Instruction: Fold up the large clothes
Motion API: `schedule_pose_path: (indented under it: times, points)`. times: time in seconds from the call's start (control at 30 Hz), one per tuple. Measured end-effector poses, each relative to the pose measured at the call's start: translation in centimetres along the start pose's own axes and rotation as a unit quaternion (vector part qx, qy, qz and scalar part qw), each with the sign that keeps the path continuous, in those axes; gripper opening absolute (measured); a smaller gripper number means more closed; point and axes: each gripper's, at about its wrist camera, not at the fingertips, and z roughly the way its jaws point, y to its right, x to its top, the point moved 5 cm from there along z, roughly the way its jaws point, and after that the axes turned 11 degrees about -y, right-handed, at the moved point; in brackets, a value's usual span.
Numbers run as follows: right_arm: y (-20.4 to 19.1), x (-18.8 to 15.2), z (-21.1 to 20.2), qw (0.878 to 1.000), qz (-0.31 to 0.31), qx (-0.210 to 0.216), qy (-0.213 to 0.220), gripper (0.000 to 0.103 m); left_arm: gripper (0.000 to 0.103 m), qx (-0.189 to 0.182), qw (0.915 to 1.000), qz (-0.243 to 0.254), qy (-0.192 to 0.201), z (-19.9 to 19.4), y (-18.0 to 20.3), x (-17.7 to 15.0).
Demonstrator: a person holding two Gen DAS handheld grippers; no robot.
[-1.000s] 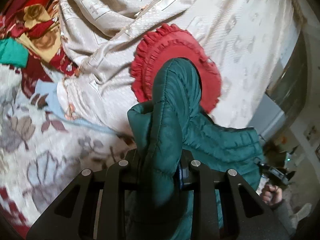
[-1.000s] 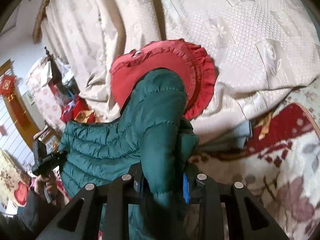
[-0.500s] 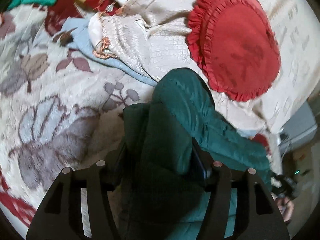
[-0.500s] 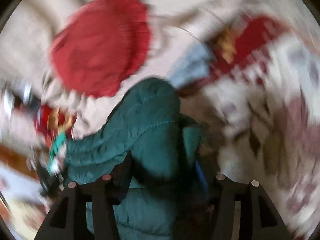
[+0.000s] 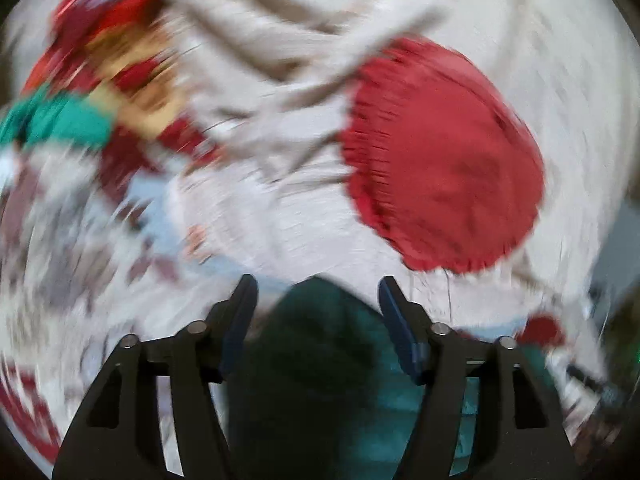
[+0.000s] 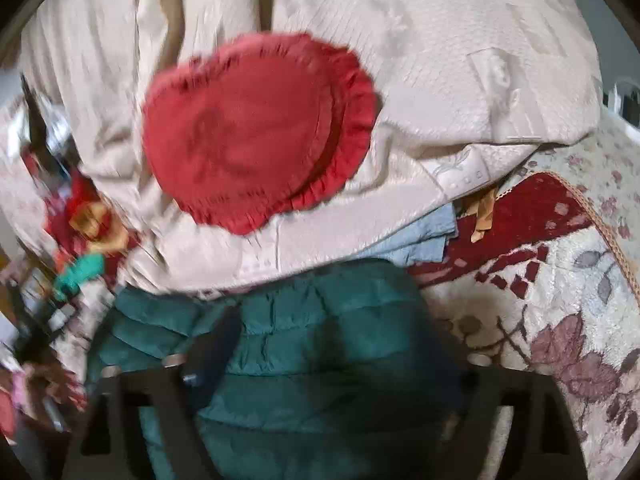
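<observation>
While the left wrist view is smeared by motion, the left gripper (image 5: 314,302) shows its jaws spread, having just been opening; the green quilted jacket (image 5: 316,360) lies between them, with the pads clear of the fabric. Beyond sits a red frilled cushion (image 5: 440,160) on a cream bedspread (image 5: 560,60).

In the right wrist view, the right gripper (image 6: 340,344) is likewise wide, its jaws having just been opening, the jacket resting between them on the floral blanket (image 6: 560,320) just below the cushion. Judgement: release step. Withdraw both tools straight back so no fold is dragged, then check the edges lie flat before the next fold
</observation>
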Motion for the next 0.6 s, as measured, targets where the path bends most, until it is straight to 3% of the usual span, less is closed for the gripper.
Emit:
schedule_pose_path:
  times: [0.1,0.27,0.47,0.6]
  points:
    - [-1.0,0.1,2.7,0.999,0.0,-0.023,-0.032,0.086,0.07,0.004,0.9988,0.036,-0.034,3.1,1.9,-0.2]
    - [-0.5,-0.5,8.5,0.991,-0.002,-0.075,-0.107,0.087,0.07,0.061,0.9835,-0.011,-0.17,10.7,-0.6,-3.3]
    - [-0.4,-1.0,10.6,0.987,-0.015,-0.086,-0.131,0.1,0.082,0.06,0.9836,0.001,-0.17,11.6,-0.5,-3.7]
    - [-0.2,-1.1,11.0,0.987,-0.009,-0.076,-0.138,0.103,0.088,0.045,0.9838,-0.003,-0.174,12.2,-0.7,-3.7]
